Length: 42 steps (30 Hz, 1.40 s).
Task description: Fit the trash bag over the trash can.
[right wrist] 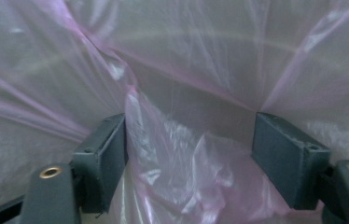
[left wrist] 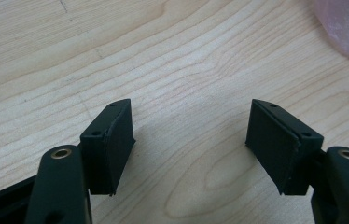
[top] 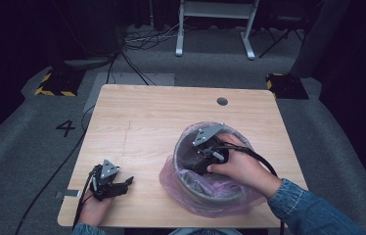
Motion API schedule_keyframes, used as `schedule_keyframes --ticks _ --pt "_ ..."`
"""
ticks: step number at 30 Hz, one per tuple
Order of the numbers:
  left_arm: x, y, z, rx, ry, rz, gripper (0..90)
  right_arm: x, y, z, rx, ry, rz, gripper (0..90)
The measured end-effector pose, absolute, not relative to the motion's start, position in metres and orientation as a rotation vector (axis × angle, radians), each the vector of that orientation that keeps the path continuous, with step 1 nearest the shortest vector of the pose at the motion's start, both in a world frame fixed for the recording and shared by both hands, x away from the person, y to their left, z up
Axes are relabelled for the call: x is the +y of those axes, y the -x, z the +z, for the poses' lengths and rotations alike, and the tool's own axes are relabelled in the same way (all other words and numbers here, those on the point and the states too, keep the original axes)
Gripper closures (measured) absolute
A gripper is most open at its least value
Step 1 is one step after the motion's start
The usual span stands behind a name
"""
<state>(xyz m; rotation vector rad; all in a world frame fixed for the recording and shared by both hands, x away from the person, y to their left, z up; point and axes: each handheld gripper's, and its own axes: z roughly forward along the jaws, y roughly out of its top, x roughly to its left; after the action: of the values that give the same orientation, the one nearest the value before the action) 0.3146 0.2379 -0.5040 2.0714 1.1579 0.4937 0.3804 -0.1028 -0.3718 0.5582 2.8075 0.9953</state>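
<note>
At 5 o'clock on worktop [top: 142, 112], bin [top: 210, 188] with pink liner [top: 171, 176]; right gripper [right wrist: 189, 154] inside, jaws spread around film. Left gripper [left wrist: 189, 140] released, idle at 7 o'clock. Likely seating liner; next, pinch.

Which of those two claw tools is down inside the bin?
The right gripper: it reaches into the round bin lined with a pink plastic bag, jaws open among folds. The left gripper rests apart on the bare wooden table.
</note>
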Motion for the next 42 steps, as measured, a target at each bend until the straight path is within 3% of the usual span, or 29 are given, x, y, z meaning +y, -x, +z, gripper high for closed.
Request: schedule_keyframes --ticks 23,42 --pt "0.238 -0.315 -0.504 1.157 -2.071 0.492 31.7 -0.09 -0.388 -0.415 3.063 -0.512 0.632 22.9" --pt "0.238 -0.315 -0.504 1.157 -2.072 0.493 31.6 -0.123 -0.378 -0.332 2.81 -0.536 1.08 24.0"
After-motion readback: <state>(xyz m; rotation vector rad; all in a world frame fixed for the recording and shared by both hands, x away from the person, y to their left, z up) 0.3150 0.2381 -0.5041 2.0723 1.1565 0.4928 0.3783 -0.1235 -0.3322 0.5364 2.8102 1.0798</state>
